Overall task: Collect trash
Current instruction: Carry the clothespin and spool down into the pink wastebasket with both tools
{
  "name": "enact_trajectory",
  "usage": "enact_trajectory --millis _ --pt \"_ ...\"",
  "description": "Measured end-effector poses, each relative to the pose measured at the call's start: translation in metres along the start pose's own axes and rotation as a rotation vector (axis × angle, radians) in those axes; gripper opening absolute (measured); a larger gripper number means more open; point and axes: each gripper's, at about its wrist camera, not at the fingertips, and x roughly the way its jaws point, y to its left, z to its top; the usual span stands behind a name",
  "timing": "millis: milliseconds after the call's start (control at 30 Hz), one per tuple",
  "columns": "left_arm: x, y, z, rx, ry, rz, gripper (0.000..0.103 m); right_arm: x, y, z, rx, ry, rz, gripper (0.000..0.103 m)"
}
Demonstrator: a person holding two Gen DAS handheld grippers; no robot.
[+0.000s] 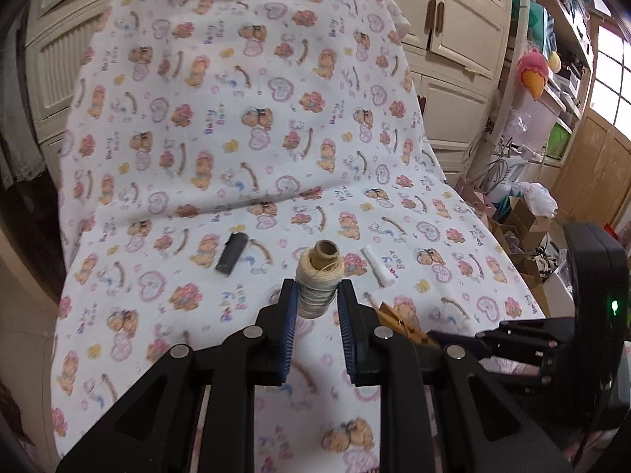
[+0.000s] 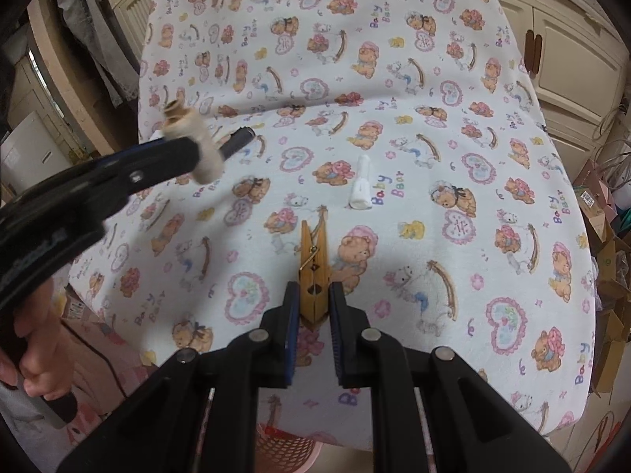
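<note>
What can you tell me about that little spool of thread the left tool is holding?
The spool of thread is a small cardboard tube wound with cream thread, its bare brown end poking out on top. The left tool pinches it between blue ribbed pads. The right wrist view shows it tilted, lifted clear of the bear-print cloth.

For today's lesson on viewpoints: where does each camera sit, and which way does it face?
Left wrist: on the left gripper, looking down its fingers at the thread spool it clamps.
Right wrist: on the right gripper, facing the clothespin it clamps; a hand shows.
Shared: bear-print cloth, white roll, dark tube.
</note>
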Motion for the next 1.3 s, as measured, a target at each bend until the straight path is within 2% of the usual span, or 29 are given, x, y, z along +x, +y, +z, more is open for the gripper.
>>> enact_trajectory --millis 100,200,300,433,567,700,833,967,1067,1167,1300 --pt "-0.012 0.006 -0.005 -0.023 -0.001 0.007 0.019 -0.005 0.003 -0.002 0.010 -0.016 0.007 0.013" --pt "-0.027 0.007 -0.006 -0.005 -0.026 0.055 0.019 -0.015 0.008 -0.003 0.010 -0.042 0.003 0.013" --pt "-0.050 0.007 -0.007 0.012 -0.046 0.089 0.019 -0.031 0.019 -0.004 0.011 -0.105 -0.068 0.013" --pt "-0.096 0.006 -0.013 0.000 -0.096 0.074 0.019 -0.063 0.031 -0.011 0.106 -0.143 0.016 0.013" --pt "-0.141 0.008 -0.026 -0.031 -0.124 0.056 0.019 -0.092 0.052 -0.029 0.120 -0.182 0.039 0.013" --pt "-0.152 0.006 -0.051 -0.060 -0.055 0.107 0.019 -0.115 0.074 -0.055 0.121 -0.192 0.088 0.013" --pt "-0.134 0.012 -0.087 -0.114 0.012 0.070 0.019 -0.118 0.092 -0.080 0.096 -0.149 0.126 0.013" --pt "-0.109 0.020 -0.118 -0.145 0.113 0.048 0.019 -0.097 0.097 -0.106 0.088 -0.080 0.101 0.013" --pt "-0.096 0.023 -0.125 -0.144 0.163 0.060 0.019 -0.071 0.091 -0.120 0.099 0.014 0.090 0.013" --pt "-0.085 0.032 -0.130 -0.213 0.224 0.012 0.019 -0.046 0.087 -0.127 0.097 0.093 0.034 0.013" --pt "-0.064 0.035 -0.144 -0.252 0.338 -0.018 0.019 -0.024 0.078 -0.137 0.157 0.167 0.028 0.013"
